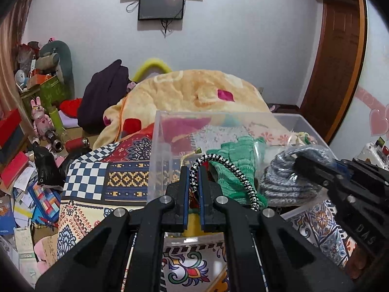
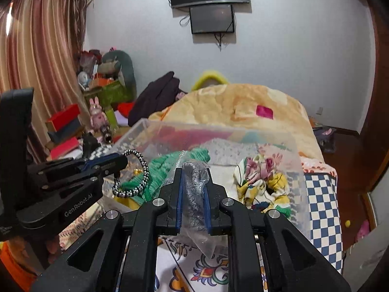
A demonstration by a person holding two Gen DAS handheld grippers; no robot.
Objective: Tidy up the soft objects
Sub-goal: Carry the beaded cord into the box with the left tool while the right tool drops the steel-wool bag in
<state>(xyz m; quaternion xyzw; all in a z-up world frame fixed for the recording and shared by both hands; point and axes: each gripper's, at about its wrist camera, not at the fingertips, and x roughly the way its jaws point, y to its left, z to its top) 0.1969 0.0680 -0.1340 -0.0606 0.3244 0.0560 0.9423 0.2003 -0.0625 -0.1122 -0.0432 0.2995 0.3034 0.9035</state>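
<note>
Left gripper [image 1: 193,182] fingers clamp the black-white braided cord [image 1: 227,170]; right gripper [image 2: 193,189] fingers clamp the bagged grey knit [image 2: 194,189], both above the clear box [image 1: 155,146] on the bed; slippery plastic may slide out.

The words "GenRobot.AI" stand in pale letters on the black plastic side of the left tool [image 2: 120,163], seen in the right wrist view on its lower body at the left of the picture. In the left wrist view, raised letters that look like "DAS" run along the black plastic body of the right tool [image 1: 300,161] at the right edge; they cannot be made out with certainty. The printed papers and boxes on the floor carry marks too small to read.
</note>
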